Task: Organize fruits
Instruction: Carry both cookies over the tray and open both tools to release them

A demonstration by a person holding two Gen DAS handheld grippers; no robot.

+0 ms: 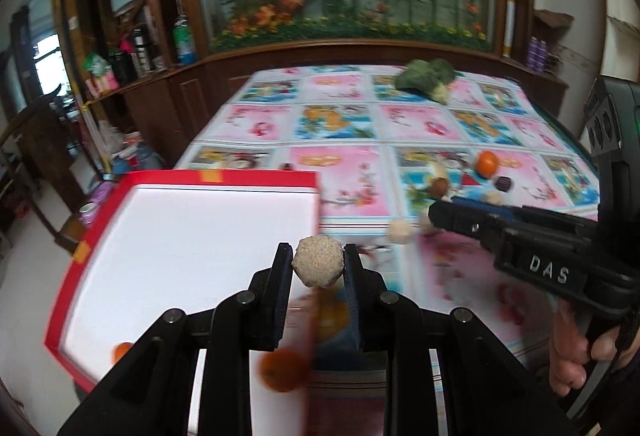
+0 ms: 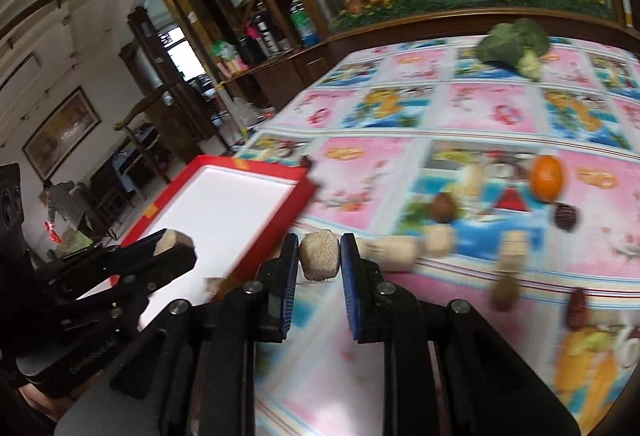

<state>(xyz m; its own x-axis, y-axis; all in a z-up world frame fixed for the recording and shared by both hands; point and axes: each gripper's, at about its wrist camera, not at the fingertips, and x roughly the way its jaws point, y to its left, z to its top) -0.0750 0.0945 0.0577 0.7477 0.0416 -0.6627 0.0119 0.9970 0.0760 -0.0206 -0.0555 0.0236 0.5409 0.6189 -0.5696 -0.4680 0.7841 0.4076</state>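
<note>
Fruits: 2 pale speckled balls, 1 clamped in left gripper (image 1: 318,268) at red tray (image 1: 256,177) edge, 1 clamped in right gripper (image 2: 319,256) over tablecloth (image 2: 480,107). Advice: carry each fully over white floor, lower, then release gently to prevent rolling.

Left tool (image 1: 318,264) clamped on beige lump; right tool (image 2: 319,256) likewise, both raised, near together.

Black plastic left claw (image 1: 318,268) with round silver screws, matching right claw (image 2: 320,256) with blue-padded fingers (image 2: 350,276), white "DAS" lettering on its body
</note>
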